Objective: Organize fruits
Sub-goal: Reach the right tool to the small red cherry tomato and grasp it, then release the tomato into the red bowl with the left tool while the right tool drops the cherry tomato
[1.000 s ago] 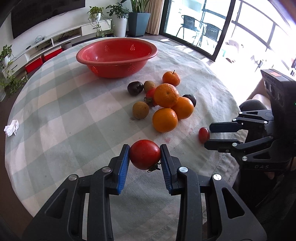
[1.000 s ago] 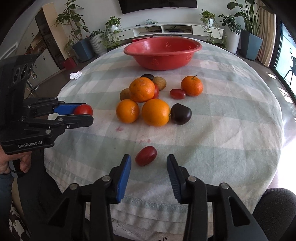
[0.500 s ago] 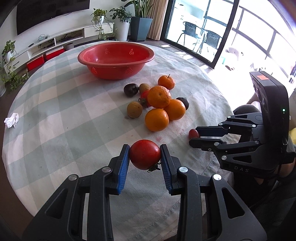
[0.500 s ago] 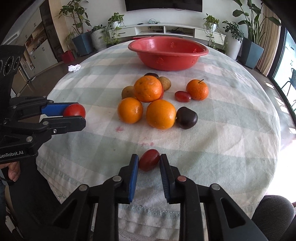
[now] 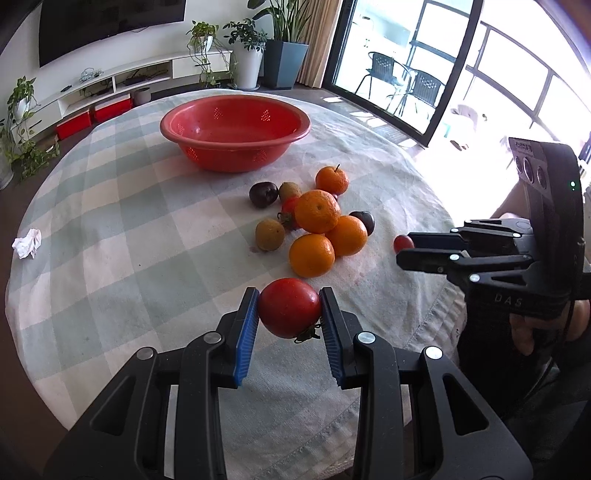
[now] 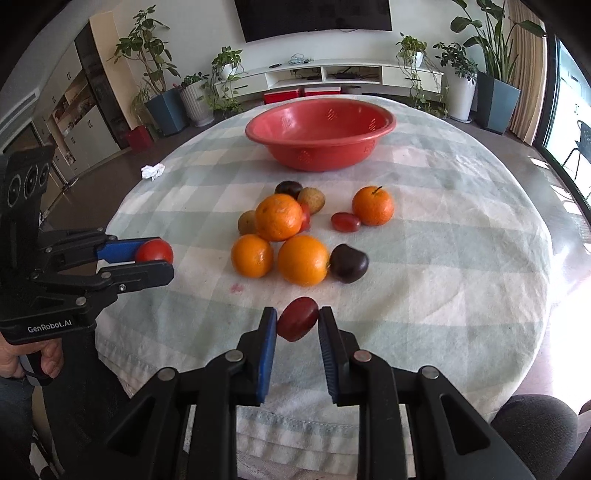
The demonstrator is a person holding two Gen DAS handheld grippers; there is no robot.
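The left tongs (image 5: 289, 320) squeeze a round red tomato (image 5: 289, 312). The right tongs (image 6: 297, 326) have just closed on a small plum tomato (image 6: 297, 318); the red bowl (image 6: 320, 138) sits at twelve o'clock.

Home living room: television (image 6: 314, 14), houseplants (image 6: 491, 44)

"GenRobot.AI" stands on the left claw (image 6: 168, 258) body, and "DAS" on the right claw (image 5: 400, 249) body.

A crumpled white tissue (image 5: 26, 242) lies on the checked tablecloth (image 5: 110, 229), potted plants (image 6: 495, 70) beyond it.
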